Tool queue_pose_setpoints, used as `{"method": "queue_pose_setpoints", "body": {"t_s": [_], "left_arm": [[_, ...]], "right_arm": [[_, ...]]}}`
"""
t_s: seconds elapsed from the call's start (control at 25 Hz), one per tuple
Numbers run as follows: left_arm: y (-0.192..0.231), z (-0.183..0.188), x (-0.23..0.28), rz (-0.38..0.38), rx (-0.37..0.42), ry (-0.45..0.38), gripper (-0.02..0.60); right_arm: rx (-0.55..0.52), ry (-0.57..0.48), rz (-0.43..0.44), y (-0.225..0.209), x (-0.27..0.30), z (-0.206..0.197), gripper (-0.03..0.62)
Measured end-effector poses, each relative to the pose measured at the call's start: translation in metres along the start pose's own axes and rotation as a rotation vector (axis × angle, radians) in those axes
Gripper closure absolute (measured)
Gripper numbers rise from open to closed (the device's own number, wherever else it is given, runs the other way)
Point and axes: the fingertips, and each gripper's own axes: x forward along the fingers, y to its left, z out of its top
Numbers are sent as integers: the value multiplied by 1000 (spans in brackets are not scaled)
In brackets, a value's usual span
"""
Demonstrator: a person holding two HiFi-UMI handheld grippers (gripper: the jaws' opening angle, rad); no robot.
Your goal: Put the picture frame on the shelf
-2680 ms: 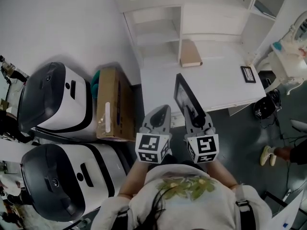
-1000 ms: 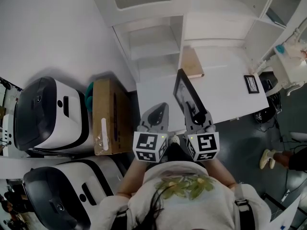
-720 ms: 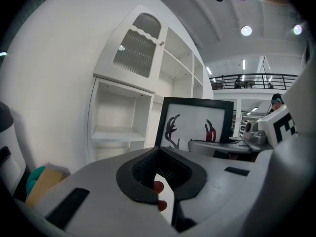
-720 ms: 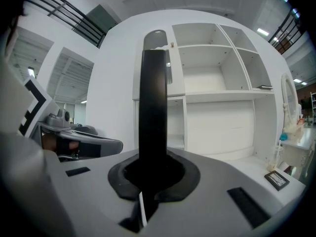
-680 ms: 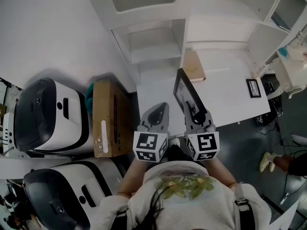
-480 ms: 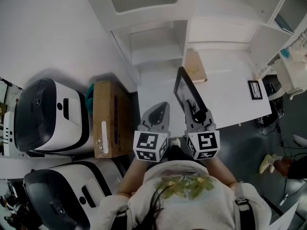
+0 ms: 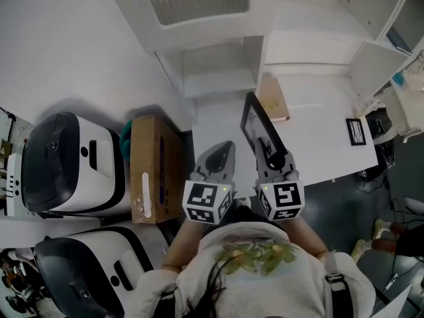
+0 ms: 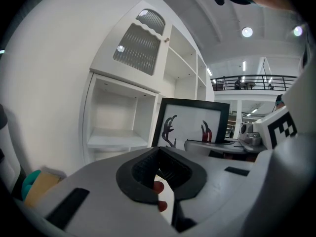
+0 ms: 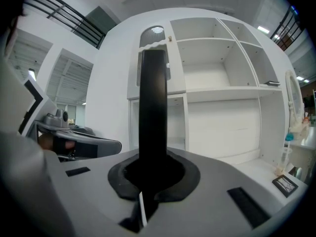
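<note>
The picture frame (image 7: pixel 255 126) is black-edged with a white picture of dark figures, and it stands upright on edge in the air over the white desk (image 7: pixel 318 134). My right gripper (image 7: pixel 268 152) is shut on its lower edge; in the right gripper view the frame (image 9: pixel 153 107) rises as a dark bar from my gripper (image 9: pixel 153 168). My left gripper (image 7: pixel 225 147) hangs beside it, to the left, shut and holding nothing. From the left gripper view the frame's face (image 8: pixel 190 125) shows past my gripper (image 8: pixel 159 152). The white shelf unit (image 7: pixel 218 65) stands ahead, its compartments (image 9: pixel 222 98) bare.
A tan flat board (image 7: pixel 273 99) and a small black-framed item (image 7: pixel 356 131) lie on the desk. A cardboard box (image 7: pixel 156 167) stands left of the desk, with a teal thing (image 7: pixel 126 131) behind it. Two white machines with black tops (image 7: pixel 66 164) (image 7: pixel 86 270) fill the left side.
The shelf unit and desk have come nearer and shifted right in the head view. Both grippers keep the same pose, the right still holding the frame.
</note>
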Motion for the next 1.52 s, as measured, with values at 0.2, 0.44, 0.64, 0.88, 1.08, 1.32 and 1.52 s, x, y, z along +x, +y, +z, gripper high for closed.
{"method": "queue_pose_setpoints", "body": {"t_s": [0.2, 0.44, 0.64, 0.88, 1.08, 1.32, 1.52], "left_arm": [[5, 0, 11, 5, 3, 3, 555], [11, -1, 23, 14, 6, 13, 555], [13, 0, 32, 21, 5, 14, 555], [18, 2, 41, 35, 1, 11, 555], [21, 2, 50, 49, 0, 13, 555], [22, 3, 61, 52, 4, 15, 555], [24, 5, 69, 51, 11, 20, 555]], "right_arm": [[-4, 3, -4, -8, 12, 0, 559], [-3, 13, -8, -17, 26, -2, 559], [-8, 13, -4, -24, 34, -3, 559], [-14, 14, -4, -33, 46, -3, 560], [-23, 17, -1, -40, 55, -6, 559], [-23, 25, 2, -48, 65, -8, 559], [-28, 7, -1, -54, 74, -1, 560]]}}
